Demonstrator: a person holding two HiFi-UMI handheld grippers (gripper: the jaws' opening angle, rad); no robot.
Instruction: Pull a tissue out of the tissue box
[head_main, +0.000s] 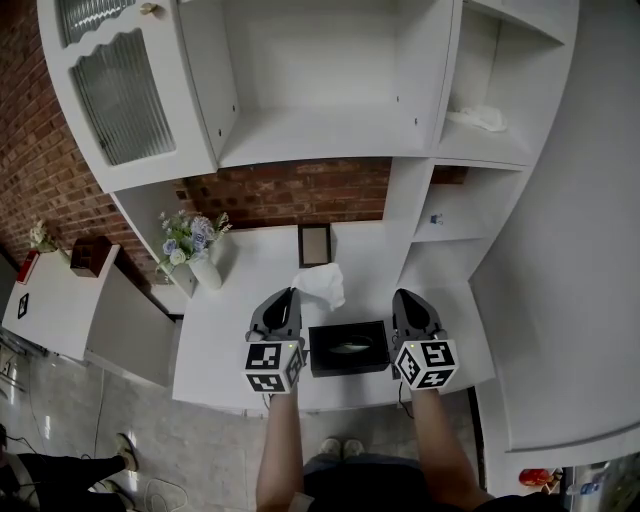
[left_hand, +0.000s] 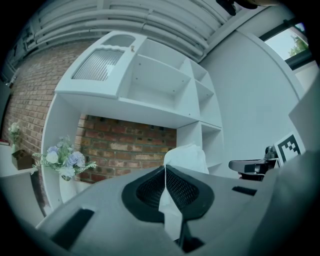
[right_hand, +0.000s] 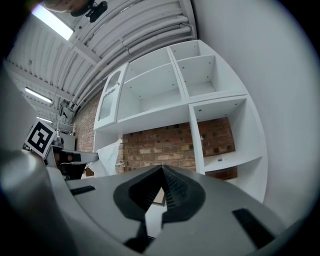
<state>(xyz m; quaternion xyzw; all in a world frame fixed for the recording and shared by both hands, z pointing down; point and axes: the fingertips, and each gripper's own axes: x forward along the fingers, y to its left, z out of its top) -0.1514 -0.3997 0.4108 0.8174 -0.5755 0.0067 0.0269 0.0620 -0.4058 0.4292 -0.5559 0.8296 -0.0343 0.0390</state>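
Gripping the tissue (head_main: 322, 283) in the left tool (head_main: 289, 296), jaws shut on a thin fold. The tissue is hanging just past the far-left corner of the black tissue box (head_main: 348, 348) on the white table (head_main: 250, 275). The right tool (head_main: 406, 298) is sitting closed and empty just beside the box, apparently not pinning it.

Risks: the pinch is small, so the sheet could be slipping or tearing. If a tail is catching in the slot (can't tell), the loose box may be dragging along.

The tissue is looking white and crumpled, bunching above the jaw tips.
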